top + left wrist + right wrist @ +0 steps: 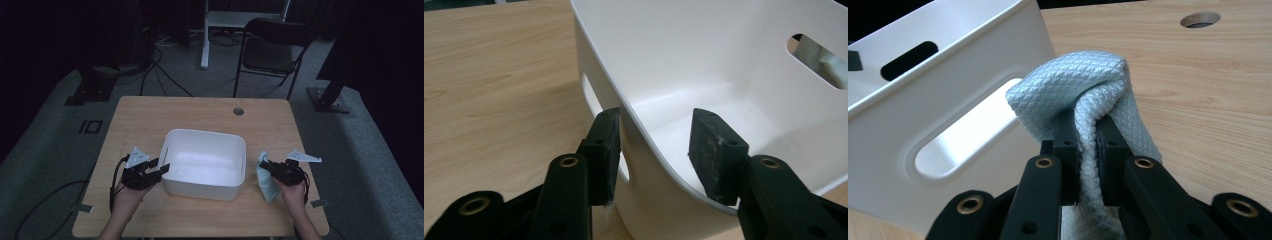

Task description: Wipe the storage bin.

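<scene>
Right gripper view: right gripper (pixel 1087 135) clamps the light-blue cloth (pixel 1083 90) beside the white tub (pixel 948 90). Left gripper (pixel 654 145) jaws apart, straddling the tub's rim.

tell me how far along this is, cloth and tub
Done: the right hand-held gripper is shut on the pale blue cloth, lifted beside the white tub. In hand: the left hand-held gripper straddles the tub's near wall, one pad outside, one inside, not pressing. Left, probably: steadying the tub and bringing the cloth into it; its inside looks bare.
</scene>
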`<state>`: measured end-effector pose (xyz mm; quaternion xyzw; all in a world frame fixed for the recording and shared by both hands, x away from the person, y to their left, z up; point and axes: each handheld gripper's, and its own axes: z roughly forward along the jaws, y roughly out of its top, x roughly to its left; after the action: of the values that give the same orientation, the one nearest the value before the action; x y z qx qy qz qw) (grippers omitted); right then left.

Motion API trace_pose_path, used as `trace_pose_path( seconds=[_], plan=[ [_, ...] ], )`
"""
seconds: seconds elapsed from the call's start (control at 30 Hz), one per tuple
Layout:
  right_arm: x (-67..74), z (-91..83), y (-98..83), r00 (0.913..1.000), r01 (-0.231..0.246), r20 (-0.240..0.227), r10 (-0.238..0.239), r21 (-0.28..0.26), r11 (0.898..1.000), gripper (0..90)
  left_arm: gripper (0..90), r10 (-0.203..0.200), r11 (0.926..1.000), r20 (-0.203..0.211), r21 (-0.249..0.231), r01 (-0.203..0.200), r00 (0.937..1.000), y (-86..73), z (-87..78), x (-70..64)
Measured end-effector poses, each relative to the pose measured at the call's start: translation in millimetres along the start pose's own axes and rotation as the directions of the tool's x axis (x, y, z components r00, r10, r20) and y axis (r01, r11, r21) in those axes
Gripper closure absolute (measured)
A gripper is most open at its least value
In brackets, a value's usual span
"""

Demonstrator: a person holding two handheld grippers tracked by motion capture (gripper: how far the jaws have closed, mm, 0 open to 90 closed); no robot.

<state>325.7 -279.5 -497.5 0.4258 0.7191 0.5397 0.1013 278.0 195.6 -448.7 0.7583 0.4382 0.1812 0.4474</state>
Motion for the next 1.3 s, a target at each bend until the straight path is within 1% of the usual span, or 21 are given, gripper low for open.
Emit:
trace_pose_path(
  seconds=[0.13,0.27,0.37,0.43,0.5,0.53,0.57,0.6,0.7,0.73,0.8,0.87,0.9,0.97,1.0,1.07,1.1,1.17,1.2,1.27,1.3],
  plan=[
    [0.3,0.2,0.1,1.0,0.0,-0.001,0.0,0.0,1.0,82.7,53.3,-0.011,0.9996,0.01,-0.028,0.011,0.9999,-7.4,-4.6,-4.2],
    [0.2,0.4,0.2,1.0,-0.001,-0.001,0.001,0.001,1.0,82.7,51.1,-0.011,0.9993,0.013,-0.034,0.011,0.9999,-9.5,-6.4,-5.5],
    [0.4,0.5,0.1,1.0,-0.001,-0.002,0.001,0.001,1.0,82.7,49.0,0.01,0.9985,0.013,-0.053,-0.009,0.9999,-12.3,-8.0,-6.2],
    [0.4,0.1,0.3,1.0,-0.003,-0.003,0.003,0.0,1.0,82.7,48.0,0.008,0.9987,0.016,-0.05,-0.007,0.9998,-12.2,-8.1,-5.4],
    [0.5,-0.4,0.4,1.0,-0.002,-0.003,0.002,-0.001,1.0,82.7,46.7,0.016,0.9984,0.016,-0.055,-0.015,0.9997,-12.5,-8.3,-5.3],
    [0.2,-0.5,0.4,1.0,-0.002,-0.004,0.002,-0.001,1.0,82.7,46.7,0.015,0.9983,0.025,-0.056,-0.014,0.9996,-12.6,-8.4,-4.8],
    [0.0,-0.6,0.3,1.0,-0.002,-0.004,0.002,-0.001,1.0,82.7,46.7,0.015,0.9983,0.025,-0.056,-0.014,0.9996,-12.6,-8.4,-4.8],
    [-0.2,-0.6,0.2,1.0,-0.003,-0.005,0.003,0.0,1.0,82.7,46.5,0.014,0.9979,0.041,-0.064,-0.012,0.9991,-12.5,-9.2,-3.2],
    [-0.8,-0.6,0.1,1.0,-0.002,-0.005,0.002,0.002,1.0,82.7,45.1,0.013,0.9972,0.044,-0.074,-0.01,0.9989,-8.9,-12.9,0.7],
    [-1.1,-0.6,0.1,1.0,-0.002,-0.005,0.002,0.002,1.0,82.7,45.1,0.019,0.9967,0.037,-0.08,-0.016,0.9992,-7.1,-15.0,1.9],
    [-1.3,-0.7,-0.1,1.0,0.0,-0.005,0.0,0.002,1.0,82.7,44.7,0.023,0.9954,0.042,-0.094,-0.019,0.9989,-2.9,-19.3,4.4],
    [-1.4,-0.8,-0.3,1.0,0.001,-0.006,-0.001,0.002,1.0,82.8,44.6,0.023,0.9954,0.042,-0.094,-0.019,0.9989,-2.9,-19.3,4.4],
    [-1.6,-0.8,-0.5,1.0,0.001,-0.004,-0.001,0.004,1.0,82.8,44.5,0.045,0.993,0.038,-0.111,-0.041,0.9983,5.5,-23.8,8.5],
    [-1.6,-0.4,-0.3,1.0,0.001,-0.005,-0.001,0.004,1.0,82.8,44.5,0.058,0.9912,0.044,-0.121,-0.052,0.9974,10.7,-23.0,12.3],
    [-1.3,-0.3,-0.3,1.0,0.002,-0.005,-0.002,0.002,1.0,82.7,44.5,0.061,0.9913,0.05,-0.12,-0.054,0.9969,13.4,-21.2,15.2],
    [-0.3,0.5,-0.3,1.0,0.003,-0.007,-0.003,0.006,1.0,82.7,44.5,0.053,0.9907,0.065,-0.129,-0.044,0.9965,18.1,-16.4,22.5],
    [0.2,0.9,-0.5,1.0,0.004,-0.008,-0.004,0.007,1.0,82.7,44.5,0.052,0.9912,0.069,-0.125,-0.043,0.9962,20.6,-13.0,26.9],
    [1.2,1.5,-0.7,0.9999,0.008,-0.009,-0.008,0.009,1.0,82.7,44.5,0.058,0.9909,0.082,-0.126,-0.047,0.9949,25.0,-6.0,36.2],
    [1.4,1.6,-0.7,0.9999,0.009,-0.011,-0.008,0.01,1.0,82.8,44.4,0.054,0.9907,0.08,-0.129,-0.043,0.9953,27.4,-2.8,40.5],
    [1.6,1.5,-0.5,0.9999,0.009,-0.01,-0.009,0.01,1.0,82.8,44.4,0.054,0.9907,0.08,-0.129,-0.043,0.9953,27.4,-2.8,40.5],
    [1.6,1.5,-0.5,0.9999,0.009,-0.01,-0.009,0.01,1.0,82.8,44.4,0.067,0.9905,0.086,-0.126,-0.056,0.9941,33.5,5.3,49.0]
  ],
)
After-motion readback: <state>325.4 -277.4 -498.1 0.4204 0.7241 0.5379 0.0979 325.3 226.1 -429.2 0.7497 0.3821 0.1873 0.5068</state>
